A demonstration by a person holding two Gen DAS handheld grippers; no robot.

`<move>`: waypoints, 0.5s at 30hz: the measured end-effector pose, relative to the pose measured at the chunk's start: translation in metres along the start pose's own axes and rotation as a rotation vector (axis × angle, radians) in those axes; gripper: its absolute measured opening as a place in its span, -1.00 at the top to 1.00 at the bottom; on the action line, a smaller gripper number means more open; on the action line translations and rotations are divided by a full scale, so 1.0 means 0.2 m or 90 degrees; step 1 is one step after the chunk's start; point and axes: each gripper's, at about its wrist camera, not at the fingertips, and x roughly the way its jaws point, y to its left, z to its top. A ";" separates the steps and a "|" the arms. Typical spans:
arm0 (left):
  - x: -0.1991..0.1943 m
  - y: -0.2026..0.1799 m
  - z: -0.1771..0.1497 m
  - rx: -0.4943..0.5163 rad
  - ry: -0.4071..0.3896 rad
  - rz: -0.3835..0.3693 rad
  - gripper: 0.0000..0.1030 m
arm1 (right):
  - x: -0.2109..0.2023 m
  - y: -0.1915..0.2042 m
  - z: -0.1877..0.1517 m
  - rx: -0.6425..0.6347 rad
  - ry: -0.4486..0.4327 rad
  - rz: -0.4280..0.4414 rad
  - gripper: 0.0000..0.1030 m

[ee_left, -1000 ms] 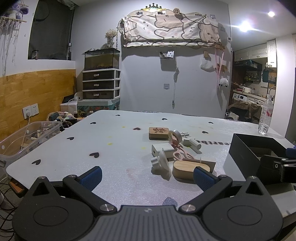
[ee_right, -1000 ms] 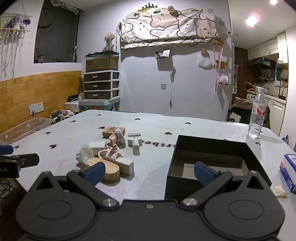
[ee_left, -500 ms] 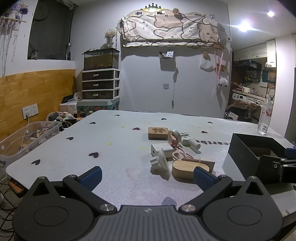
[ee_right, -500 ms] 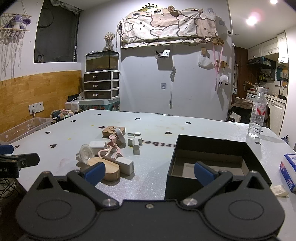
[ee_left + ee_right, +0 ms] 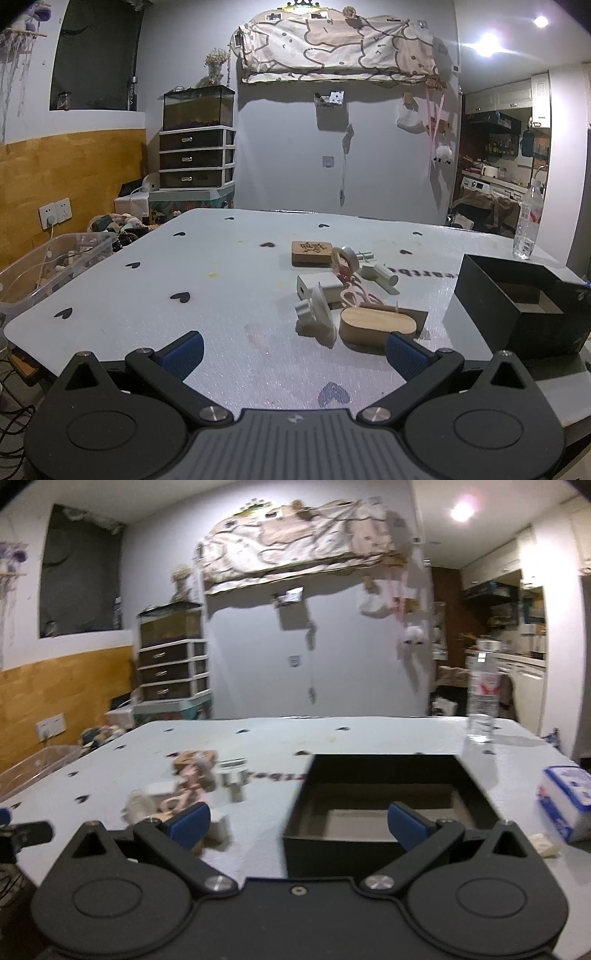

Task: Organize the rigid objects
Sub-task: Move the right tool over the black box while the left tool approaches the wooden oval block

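The left gripper (image 5: 291,350) hangs low over the near edge of the white heart-dotted table (image 5: 207,295), its blue-padded fingers (image 5: 183,349) spread wide and empty. At its 1 o'clock lies the heap of rigid objects: a rounded oval wooden block (image 5: 375,325), a white disc-shaped piece (image 5: 322,312), a white rectangular block (image 5: 319,286), pink loops (image 5: 356,295) and a square engraved wooden coaster (image 5: 312,253). The open black square box (image 5: 517,314) sits at 2 o'clock. The right gripper (image 5: 297,823), equally parted and empty, faces that box (image 5: 384,805) at 12 o'clock; its view is blurred.
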 end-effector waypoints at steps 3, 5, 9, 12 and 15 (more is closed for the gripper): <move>0.02 -0.01 -0.01 0.002 0.006 -0.007 -1.00 | -0.02 -0.10 -0.01 0.016 -0.010 -0.034 -1.00; 0.04 -0.01 -0.02 0.007 0.008 -0.013 -1.00 | -0.04 -0.17 -0.02 0.021 -0.030 -0.059 -1.00; 0.08 -0.04 -0.05 0.021 0.022 -0.038 -1.00 | -0.07 -0.31 -0.03 0.036 -0.095 -0.069 -1.00; 0.12 -0.06 -0.08 0.023 0.039 -0.061 -1.00 | -0.05 -0.41 -0.01 0.030 -0.080 -0.096 -1.00; 0.16 -0.07 -0.10 0.020 0.059 -0.075 -1.00 | 0.00 -0.50 0.01 0.042 -0.069 -0.126 -1.00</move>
